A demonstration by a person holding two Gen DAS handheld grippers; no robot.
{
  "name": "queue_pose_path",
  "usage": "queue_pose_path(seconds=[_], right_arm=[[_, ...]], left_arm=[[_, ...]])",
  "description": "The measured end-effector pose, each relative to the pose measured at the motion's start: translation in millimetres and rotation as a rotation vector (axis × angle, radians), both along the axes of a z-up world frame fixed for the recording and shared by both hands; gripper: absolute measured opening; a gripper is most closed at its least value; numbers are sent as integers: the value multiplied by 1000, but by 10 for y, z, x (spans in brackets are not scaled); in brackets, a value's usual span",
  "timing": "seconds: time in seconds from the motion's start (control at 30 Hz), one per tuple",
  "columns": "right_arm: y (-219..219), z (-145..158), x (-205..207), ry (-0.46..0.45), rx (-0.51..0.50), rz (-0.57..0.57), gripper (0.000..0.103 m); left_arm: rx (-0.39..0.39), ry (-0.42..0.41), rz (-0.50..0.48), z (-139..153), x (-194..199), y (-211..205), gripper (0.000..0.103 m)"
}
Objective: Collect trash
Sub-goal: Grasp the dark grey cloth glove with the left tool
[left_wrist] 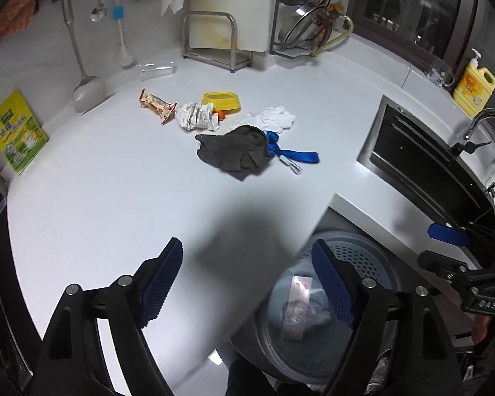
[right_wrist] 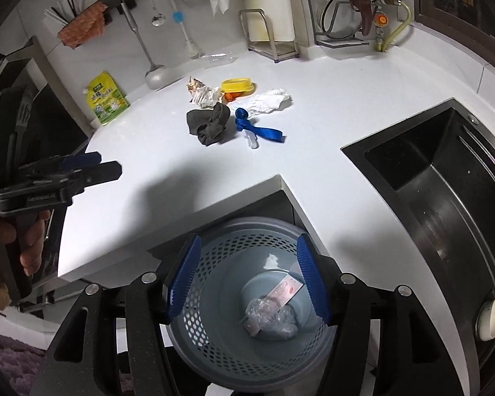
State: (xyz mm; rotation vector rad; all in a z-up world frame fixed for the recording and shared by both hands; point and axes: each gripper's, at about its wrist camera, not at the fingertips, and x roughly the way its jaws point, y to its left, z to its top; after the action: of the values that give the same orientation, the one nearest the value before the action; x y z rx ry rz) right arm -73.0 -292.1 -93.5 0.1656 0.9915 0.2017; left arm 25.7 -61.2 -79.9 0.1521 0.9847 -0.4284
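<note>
A grey perforated bin (right_wrist: pixel 214 330) stands below the counter's front edge and holds a pink wrapper (right_wrist: pixel 285 292) and a crumpled plastic bag (right_wrist: pixel 267 320); it also shows in the left wrist view (left_wrist: pixel 356 257). On the white counter (left_wrist: pixel 115 181) lie a red snack wrapper (left_wrist: pixel 156 105), crumpled paper (left_wrist: pixel 196 117), a white tissue (left_wrist: pixel 270 119), a dark grey rag (left_wrist: pixel 234 153) and a blue ribbon (left_wrist: pixel 290 155). My right gripper (right_wrist: pixel 247 282) is open and empty, directly above the bin. My left gripper (left_wrist: pixel 247 282) is open and empty over the counter's front edge.
A yellow lid (left_wrist: pixel 220 100) sits behind the paper. A black sink (right_wrist: pixel 445 181) is at the right. A yellow-green pouch (left_wrist: pixel 18 133), a ladle (left_wrist: pixel 87 90), a brush (left_wrist: pixel 123 49), a cutting-board rack (left_wrist: pixel 211 38) and a soap bottle (left_wrist: pixel 473 87) line the back.
</note>
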Motion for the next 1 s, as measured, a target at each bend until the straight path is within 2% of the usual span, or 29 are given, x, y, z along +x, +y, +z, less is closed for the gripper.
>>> queue_pose_path(seconds=[0.3, 0.43, 0.53, 0.7, 0.77, 0.8, 0.87, 0.93, 0.97, 1.0], right_arm=[[4, -20, 229, 38, -2, -97, 58], [-1, -61, 279, 53, -25, -136, 58], [-59, -115, 299, 76, -22, -188, 58], [-49, -140, 337, 96, -53, -210, 58], [-69, -143, 358, 104, -53, -228, 58], [-69, -147, 371, 107, -58, -230, 58], [-58, -154, 421, 114, -53, -226, 58], [-9, -149, 498, 111, -51, -210, 58], [17, -149, 541, 111, -52, -200, 58], [49, -150, 589, 109, -56, -190, 57]], left_arm=[[15, 27, -92, -267, 717, -250, 80], [44, 26, -136, -421, 1026, -392, 83], [61, 34, -168, -530, 1196, -504, 83], [72, 48, -205, -700, 1445, -584, 84], [75, 58, -224, -745, 1488, -587, 75], [63, 77, -239, -766, 1506, -577, 63], [48, 76, -257, -761, 1498, -544, 55], [34, 77, -277, -738, 1479, -524, 34], [30, 76, -280, -722, 1471, -508, 30], [32, 67, -275, -693, 1461, -478, 13]])
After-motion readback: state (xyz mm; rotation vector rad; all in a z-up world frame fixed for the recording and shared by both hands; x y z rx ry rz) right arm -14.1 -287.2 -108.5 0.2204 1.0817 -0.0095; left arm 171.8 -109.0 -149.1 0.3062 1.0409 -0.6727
